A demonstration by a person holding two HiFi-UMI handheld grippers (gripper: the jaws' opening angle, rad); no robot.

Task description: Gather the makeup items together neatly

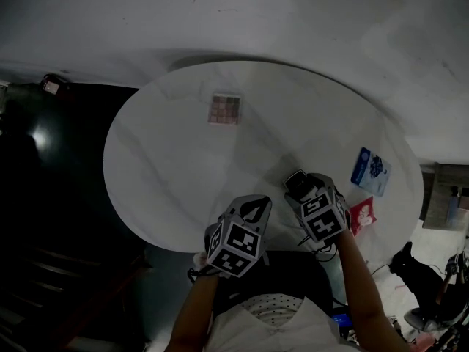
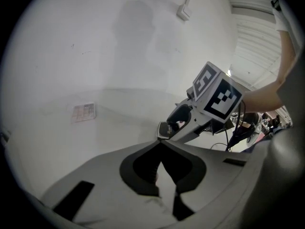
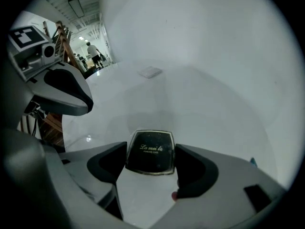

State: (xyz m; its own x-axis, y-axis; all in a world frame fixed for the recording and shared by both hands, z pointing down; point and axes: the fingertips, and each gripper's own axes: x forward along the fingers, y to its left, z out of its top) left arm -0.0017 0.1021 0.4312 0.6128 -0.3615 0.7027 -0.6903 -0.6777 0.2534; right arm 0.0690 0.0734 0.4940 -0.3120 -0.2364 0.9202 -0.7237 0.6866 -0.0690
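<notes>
A black compact (image 3: 150,152) with gold script on its lid sits between the pads of my right gripper (image 3: 150,160), which is shut on its two sides. From the head view this compact (image 1: 296,181) is at the tip of the right gripper (image 1: 299,188), over the near right part of the round white table (image 1: 161,167). My left gripper (image 2: 161,145) is shut with nothing in it, hovering just left of the right one near the table's front edge. An eyeshadow palette (image 1: 224,108) with pinkish pans lies flat at the far middle of the table.
A blue packet (image 1: 370,171) and a red packet (image 1: 363,215) lie near the table's right edge. Dark furniture (image 1: 51,196) stands left of the table. Cables (image 1: 326,251) hang under my right hand.
</notes>
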